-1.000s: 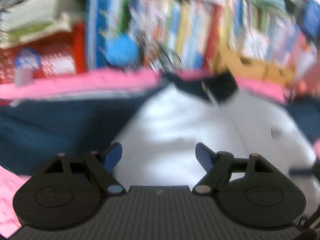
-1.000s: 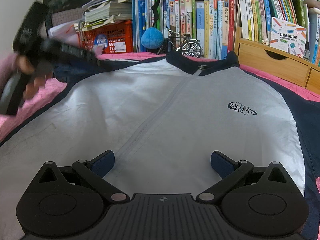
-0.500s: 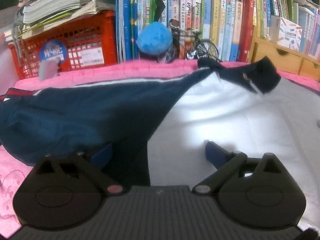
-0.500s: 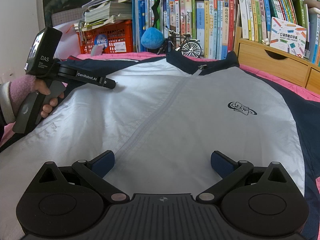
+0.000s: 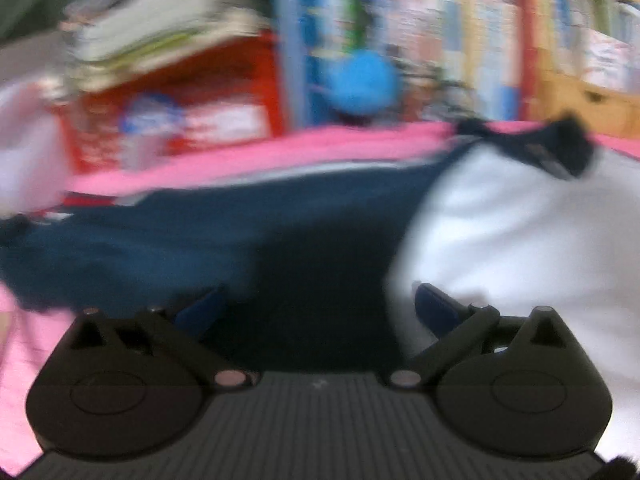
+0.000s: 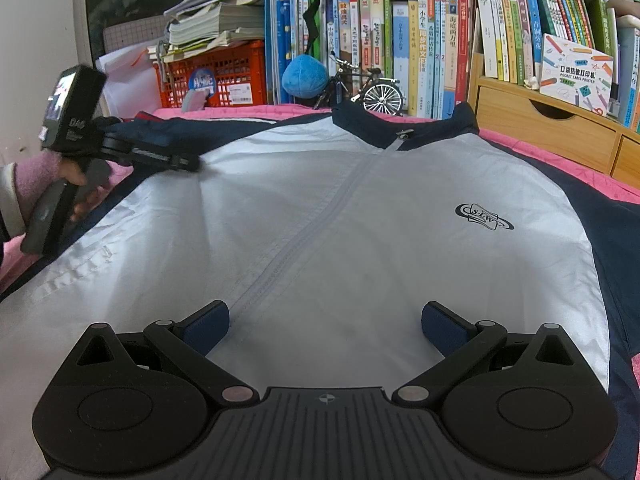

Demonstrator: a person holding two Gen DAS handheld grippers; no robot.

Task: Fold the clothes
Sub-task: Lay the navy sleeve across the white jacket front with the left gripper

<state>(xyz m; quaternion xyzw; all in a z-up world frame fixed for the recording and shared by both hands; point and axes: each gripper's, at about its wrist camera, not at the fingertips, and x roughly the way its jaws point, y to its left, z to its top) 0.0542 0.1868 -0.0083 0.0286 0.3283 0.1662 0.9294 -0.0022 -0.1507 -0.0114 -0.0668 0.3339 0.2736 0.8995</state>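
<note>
So, we have the track jacket [image 6: 360, 216] lying face up on the pink bedspread [image 6: 560, 152], zipped, collar towards the bookshelf [image 6: 400, 40], both navy sleeves spread out to the sides.

Right gripper [image 6: 324, 322]: jaws released, spread wide, nothing between them. They hang over the lower front of the white body panel, the zipper line [image 6: 304, 232] running up just inside the left pad; from this view we cannot tell whether the pads touch the cloth.

Left gripper [image 5: 316, 306]: jaws fully spread, nothing clamped. The left wrist view is badly smeared by motion. The seam where the navy sleeve [image 5: 160, 232] meets the white panel falls between the jaws, the navy under the left pad, the white under the right. In the right wrist view its fingertips sit at the jacket's shoulder, near the collar [image 6: 400, 124].

Risks, as we judge them:
- Closing while the hand is moving this fast — the pads may skid on the slick fabric and catch only the top layer, so the sleeve folds and the back panel stays behind.
- A bite too deep could take the bedspread along with the sleeve.
- The right jaws hold nothing down — a pull on the sleeve could drag the whole jacket sideways and skew the zipper line.
- A grip at the shoulder leaves the cuff end trailing; it may bunch under the fold.
</note>
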